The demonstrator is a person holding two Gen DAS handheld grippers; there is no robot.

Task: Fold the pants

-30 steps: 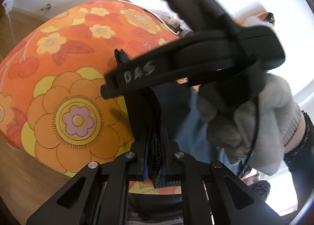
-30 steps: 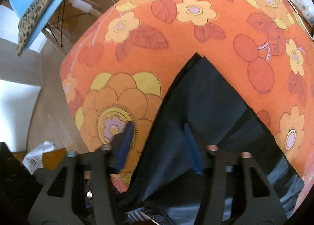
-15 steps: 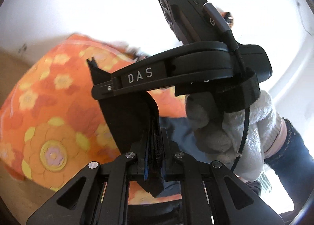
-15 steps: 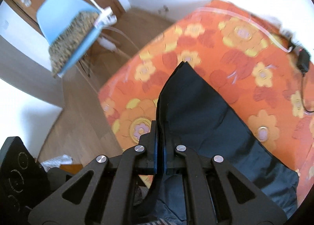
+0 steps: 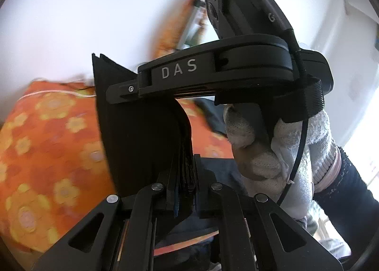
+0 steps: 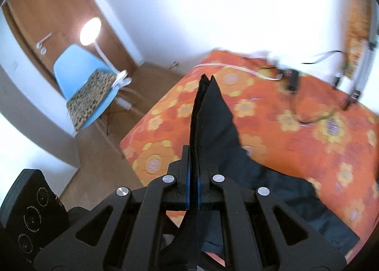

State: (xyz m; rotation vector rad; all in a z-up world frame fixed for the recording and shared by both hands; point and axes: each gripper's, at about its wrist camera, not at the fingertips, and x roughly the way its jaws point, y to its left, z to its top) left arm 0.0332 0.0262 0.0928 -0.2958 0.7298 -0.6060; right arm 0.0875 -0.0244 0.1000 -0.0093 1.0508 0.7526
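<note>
With my left gripper [image 5: 183, 190] and right gripper [image 6: 194, 188] each clamped on an edge of the dark pants [image 6: 213, 114], which hang over the orange flowered bed [image 6: 296, 133], I should keep both jaws tight and level, carrying the fold toward twelve o'clock.

A black claw [image 5: 128, 88] lettered "DAS", silver screws, thin black cable [image 5: 297, 150], grey knitted glove [image 5: 260, 152], dark sleeve [image 5: 348, 190].

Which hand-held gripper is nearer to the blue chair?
Right. The right hand-held gripper, shut on the black pants, has the blue chair ahead to its left; the left hand-held gripper view shows no chair.
</note>
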